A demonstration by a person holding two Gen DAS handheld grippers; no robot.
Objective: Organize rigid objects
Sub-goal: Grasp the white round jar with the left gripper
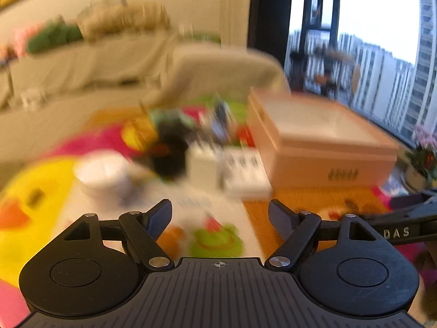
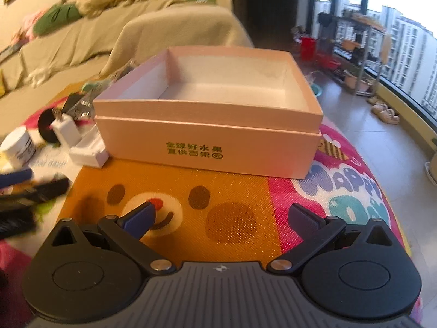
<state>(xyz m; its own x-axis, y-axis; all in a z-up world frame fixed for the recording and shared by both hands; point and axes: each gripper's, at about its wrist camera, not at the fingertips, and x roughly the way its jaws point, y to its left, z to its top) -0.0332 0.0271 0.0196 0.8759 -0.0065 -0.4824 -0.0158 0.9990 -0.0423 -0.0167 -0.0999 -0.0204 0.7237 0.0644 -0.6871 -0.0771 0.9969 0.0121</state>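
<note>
Tongs, left [image 1: 220,216]: jaws spread wide, nothing between them; they hang over the mat on the near side of the clutter, left of the box.
Tongs, right [image 2: 221,217]: jaws wide apart too, empty; poised over the orange patch of mat straight in front of the box.
Mat [image 2: 169,186]: bright cartoon cover over the surface that carries everything; what lies under it is hidden.
Box [image 2: 207,142]: open, pink, with green print on its near wall; the inside looks bare and white. A likely bin for the loose things.
Clutter [image 1: 191,142]: small things heaped just left of the box, blurred in the left view.
White case [image 2: 87,154]: flat piece touching the box's left near corner.
Jar [image 2: 17,146]: white tub, further left of the box, nearest the left tongs.
White block [image 2: 67,129]: stands upright behind the case, close to the box's left wall.
Black disc [image 2: 46,127]: leans left of the block; what it is I cannot tell.
Step in hand (judged): left tongs moving in for a first pick; nothing sorted yet.
Doing it well: steady the left tongs before closing, take a piece at the edge of the heap such as the jar, grip it across its sides, and lift clear of its neighbours before swinging over the box's left wall.
</note>
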